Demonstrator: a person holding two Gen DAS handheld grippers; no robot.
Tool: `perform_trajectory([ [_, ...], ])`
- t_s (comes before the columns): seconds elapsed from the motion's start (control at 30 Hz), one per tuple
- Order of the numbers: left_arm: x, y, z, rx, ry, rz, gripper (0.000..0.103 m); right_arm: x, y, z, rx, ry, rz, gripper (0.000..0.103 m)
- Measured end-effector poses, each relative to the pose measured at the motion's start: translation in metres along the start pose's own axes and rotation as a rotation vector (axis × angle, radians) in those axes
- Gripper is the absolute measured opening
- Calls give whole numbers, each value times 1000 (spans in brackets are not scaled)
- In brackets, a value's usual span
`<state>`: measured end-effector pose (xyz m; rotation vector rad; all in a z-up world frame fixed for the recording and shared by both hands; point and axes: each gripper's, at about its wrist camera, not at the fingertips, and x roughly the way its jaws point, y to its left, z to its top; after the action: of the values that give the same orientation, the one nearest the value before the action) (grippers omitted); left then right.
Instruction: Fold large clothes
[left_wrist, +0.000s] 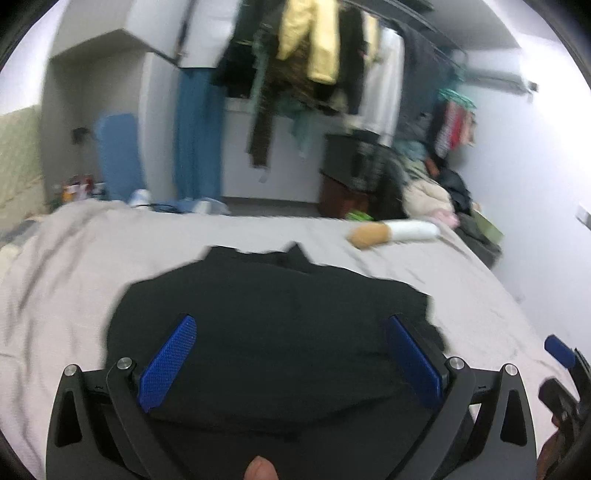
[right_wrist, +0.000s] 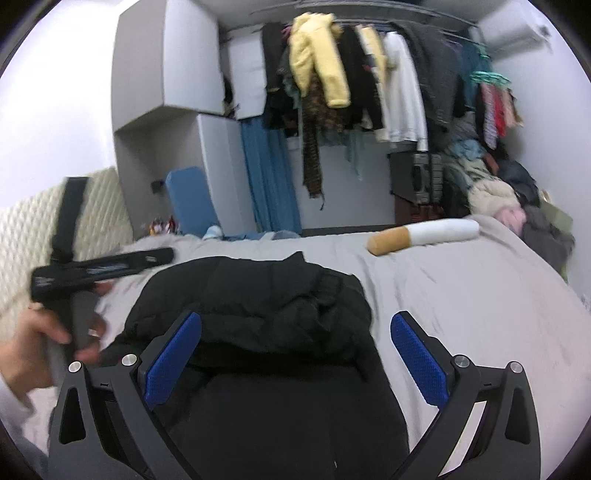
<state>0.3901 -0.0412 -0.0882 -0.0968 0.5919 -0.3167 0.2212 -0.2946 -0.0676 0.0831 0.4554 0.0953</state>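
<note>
A black garment (left_wrist: 266, 325) lies folded over on the grey bed sheet (left_wrist: 66, 288). In the right wrist view the black garment (right_wrist: 266, 306) has a bunched upper layer over a flat lower part. My left gripper (left_wrist: 290, 354) hangs above it, blue pads wide apart, nothing between them. My right gripper (right_wrist: 295, 354) is likewise open over the cloth's right side, holding nothing. The left gripper's black body (right_wrist: 99, 269) shows at the left of the right wrist view, held by a hand (right_wrist: 40, 339). A blue tip of the right gripper (left_wrist: 559, 349) shows at the left view's right edge.
A cigarette-shaped pillow (right_wrist: 424, 234) lies at the bed's far side. Behind the bed hangs a full clothes rail (right_wrist: 362, 74) with a yellow jacket, and a heap of clothes (right_wrist: 517, 206) sits at the right. A quilted headboard (right_wrist: 26, 236) stands left.
</note>
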Motion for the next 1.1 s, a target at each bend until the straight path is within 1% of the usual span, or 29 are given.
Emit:
perform_trajectory([
  [0.13,15,51,3,-29,33,79,103,50,12,11,-37,35,34,102],
  [0.17,21,59,3,-34,38,89,103,70,14,12,-38,51,37,100],
  [0.23,40,78,-2,-50,62,95,103,99,17,12,-40,71,41,88],
  [0.3,60,95,-7,-70,78,104,103,129,17,10,-37,103,29,84],
  [0.37,79,105,-12,-72,92,120,103,154,20,6,-58,127,6,83],
  [0.47,120,115,-22,-47,149,148,103,192,22,-5,-76,172,-15,83],
  [0.57,142,118,-26,-22,139,153,103,210,18,-12,-62,166,-15,84],
  [0.67,158,120,-29,-12,142,157,103,227,19,-20,-66,160,-38,85],
  [0.73,168,121,-31,3,139,162,103,237,18,-25,-44,164,-33,86],
  [0.87,185,124,-33,1,143,163,103,253,18,-31,-37,154,-42,87],
  [1.0,200,124,-36,12,137,171,103,266,19,-35,-47,167,-50,88],
  [1.1,209,126,-40,0,125,170,103,276,17,-38,-48,179,-49,89],
])
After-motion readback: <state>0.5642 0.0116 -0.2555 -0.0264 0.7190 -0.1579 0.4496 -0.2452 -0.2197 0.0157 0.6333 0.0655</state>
